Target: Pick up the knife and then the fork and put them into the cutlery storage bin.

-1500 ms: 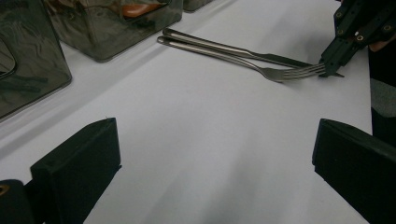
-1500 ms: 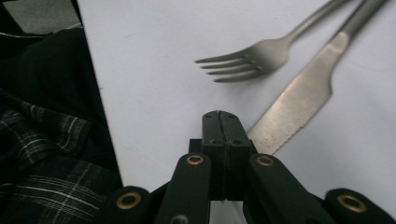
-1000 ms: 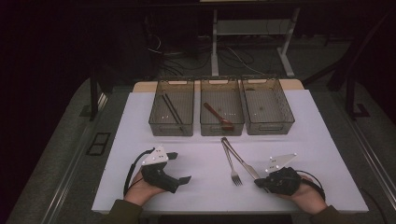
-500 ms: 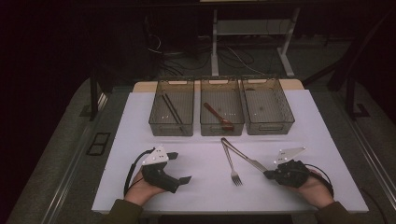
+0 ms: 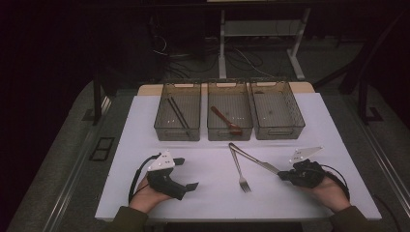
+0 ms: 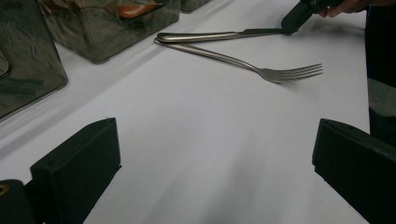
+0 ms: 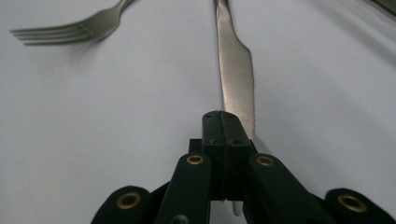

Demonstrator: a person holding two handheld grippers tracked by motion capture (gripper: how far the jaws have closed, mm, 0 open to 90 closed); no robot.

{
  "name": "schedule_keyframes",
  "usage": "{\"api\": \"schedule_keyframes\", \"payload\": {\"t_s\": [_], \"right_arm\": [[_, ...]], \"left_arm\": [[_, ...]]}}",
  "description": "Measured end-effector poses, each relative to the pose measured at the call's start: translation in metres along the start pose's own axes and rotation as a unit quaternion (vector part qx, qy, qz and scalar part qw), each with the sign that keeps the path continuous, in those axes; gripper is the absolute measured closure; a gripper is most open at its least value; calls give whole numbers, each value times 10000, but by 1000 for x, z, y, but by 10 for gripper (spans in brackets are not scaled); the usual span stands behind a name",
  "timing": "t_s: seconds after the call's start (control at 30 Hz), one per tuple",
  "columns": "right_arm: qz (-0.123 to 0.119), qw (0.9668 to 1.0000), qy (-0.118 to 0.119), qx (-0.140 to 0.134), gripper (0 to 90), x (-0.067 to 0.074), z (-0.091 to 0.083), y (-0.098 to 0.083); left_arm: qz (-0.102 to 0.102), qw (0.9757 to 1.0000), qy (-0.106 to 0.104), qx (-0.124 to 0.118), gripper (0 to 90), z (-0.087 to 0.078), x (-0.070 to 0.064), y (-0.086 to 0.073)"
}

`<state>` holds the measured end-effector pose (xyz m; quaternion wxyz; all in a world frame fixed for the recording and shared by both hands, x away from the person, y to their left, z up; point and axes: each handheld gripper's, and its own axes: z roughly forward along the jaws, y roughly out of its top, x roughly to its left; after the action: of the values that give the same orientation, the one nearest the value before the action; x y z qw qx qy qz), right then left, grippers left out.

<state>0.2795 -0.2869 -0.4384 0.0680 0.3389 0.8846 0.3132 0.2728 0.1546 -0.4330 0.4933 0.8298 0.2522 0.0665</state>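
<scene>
A steel knife (image 5: 254, 159) and a fork (image 5: 240, 174) lie on the white table, their handles meeting near the bins. My right gripper (image 5: 282, 176) is shut, its tips at the knife's blade end. In the right gripper view the closed jaws (image 7: 222, 123) hover just over the blade (image 7: 236, 65) with nothing between them, and the fork (image 7: 70, 30) lies to the upper left. My left gripper (image 5: 187, 173) rests open at the front left. Its view looks across bare table between its jaws (image 6: 217, 163) to the fork (image 6: 252, 69), the knife (image 6: 210, 36) and the right gripper (image 6: 294, 16).
Three clear bins stand in a row at the back: the left bin (image 5: 159, 126) holds dark chopsticks (image 5: 176, 112), the middle bin (image 5: 211, 130) a wooden spoon (image 5: 226, 121), and the right bin (image 5: 296, 118) looks empty. Dark floor surrounds the table.
My right gripper has slid to the right and a little away from me, ending at the knife's blade tip. The left gripper, knife and fork have stayed put.
</scene>
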Motion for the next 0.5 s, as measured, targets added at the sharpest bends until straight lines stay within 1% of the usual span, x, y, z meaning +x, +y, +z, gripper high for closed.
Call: {"api": "schedule_keyframes", "payload": {"t_s": [0.07, 0.23, 0.37, 0.5], "right_arm": [[52, 9999, 85, -107, 884, -1, -3, 1], [161, 9994, 150, -265, 790, -2, -7, 8], [198, 9989, 246, -345, 737, -4, -5, 21], [136, 9987, 242, -417, 711, -6, 4, 37]], "left_arm": [[-2, 10000, -2, 1, 1, 0, 0, 0], [-8, 10000, 1, 9, 0, 0, 0, 0], [-7, 10000, 5, 18, 0, 1, 0, 0], [-6, 10000, 3, 12, 1, 1, 0, 0]]}}
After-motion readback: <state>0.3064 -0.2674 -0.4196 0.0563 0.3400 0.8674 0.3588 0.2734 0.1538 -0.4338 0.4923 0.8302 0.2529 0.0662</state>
